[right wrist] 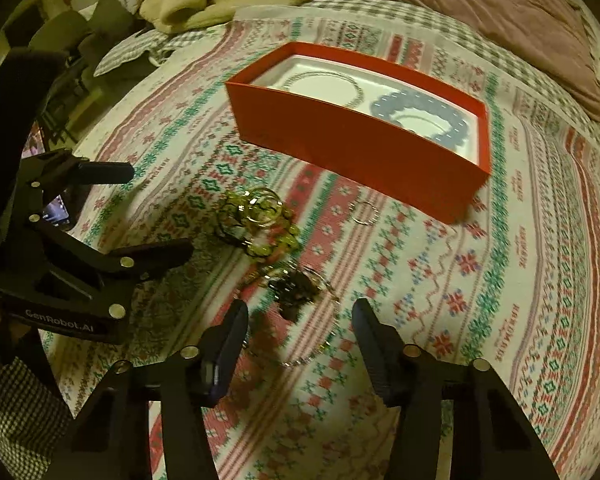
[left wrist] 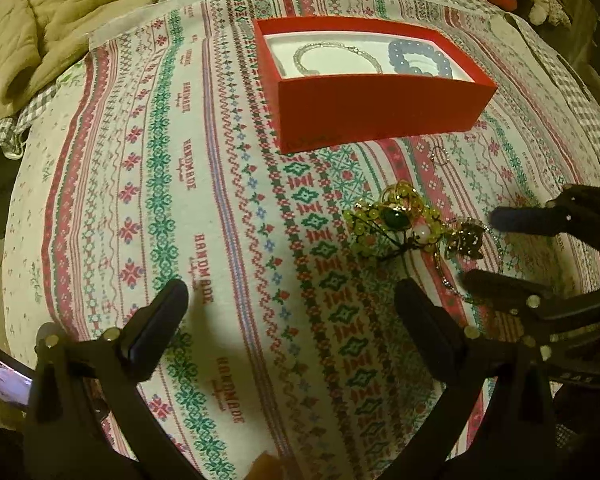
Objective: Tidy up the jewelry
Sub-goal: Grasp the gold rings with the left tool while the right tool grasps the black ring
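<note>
Just ahead of the half-spread right tongs [right wrist: 300, 344], nothing yet pinched, a dark pendant [right wrist: 296, 288] is tangled with a thin chain [right wrist: 320, 350]. The yellow-green bead piece [right wrist: 260, 224] may be dragged along. The left tongs [left wrist: 292, 320] are spread wide, empty; farther off, the red box [right wrist: 360, 144] could be missed.

Left hand-held gripper [left wrist: 290, 312] wide open, right hand-held gripper [right wrist: 300, 324] half-open, angled down

Dim warm light — patterned cloth [left wrist: 172, 184], olive quilt [left wrist: 60, 20], mauve pillow [right wrist: 480, 12]
</note>
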Available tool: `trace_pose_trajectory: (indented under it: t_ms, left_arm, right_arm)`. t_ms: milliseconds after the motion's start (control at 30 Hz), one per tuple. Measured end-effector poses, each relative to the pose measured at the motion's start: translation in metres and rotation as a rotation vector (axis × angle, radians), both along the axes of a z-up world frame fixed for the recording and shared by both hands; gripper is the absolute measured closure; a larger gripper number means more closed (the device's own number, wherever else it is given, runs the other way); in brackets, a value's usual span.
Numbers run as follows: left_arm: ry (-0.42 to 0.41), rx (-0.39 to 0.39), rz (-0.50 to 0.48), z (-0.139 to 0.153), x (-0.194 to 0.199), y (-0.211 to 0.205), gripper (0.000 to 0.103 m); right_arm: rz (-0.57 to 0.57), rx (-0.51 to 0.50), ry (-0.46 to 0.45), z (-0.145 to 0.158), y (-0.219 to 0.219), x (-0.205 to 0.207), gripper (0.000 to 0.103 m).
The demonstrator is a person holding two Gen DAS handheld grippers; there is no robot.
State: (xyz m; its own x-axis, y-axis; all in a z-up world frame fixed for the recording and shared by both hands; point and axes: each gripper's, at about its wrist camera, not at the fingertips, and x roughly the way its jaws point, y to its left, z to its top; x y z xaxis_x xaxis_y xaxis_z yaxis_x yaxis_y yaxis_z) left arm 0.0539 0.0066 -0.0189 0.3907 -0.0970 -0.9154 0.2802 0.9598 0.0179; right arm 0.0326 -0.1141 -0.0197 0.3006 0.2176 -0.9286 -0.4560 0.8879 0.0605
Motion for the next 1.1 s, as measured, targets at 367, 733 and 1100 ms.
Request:
trace_pose_trajectory:
  t_ms: [367, 733, 1100]
  left_arm:
    - [-0.006, -0.044, -0.057, 0.009, -0.003, -0.006, 0.001]
    - [-0.034, -0.126, -0.161, 0.018, -0.003, -0.028, 0.043]
    - [-0.065, -0.122, -0.226, 0.016, 0.006, -0.048, 0.063]
  right_arm:
    - [0.019, -0.012, 0.000, -0.004, 0.000, 0.004, 0.081]
    - [-0.044, 0.016, -0.009, 0.014, -0.032, 0.006, 0.081]
    - [-0.070, 0.029, -0.002, 0.019, -0.050, 0.006, 0.081]
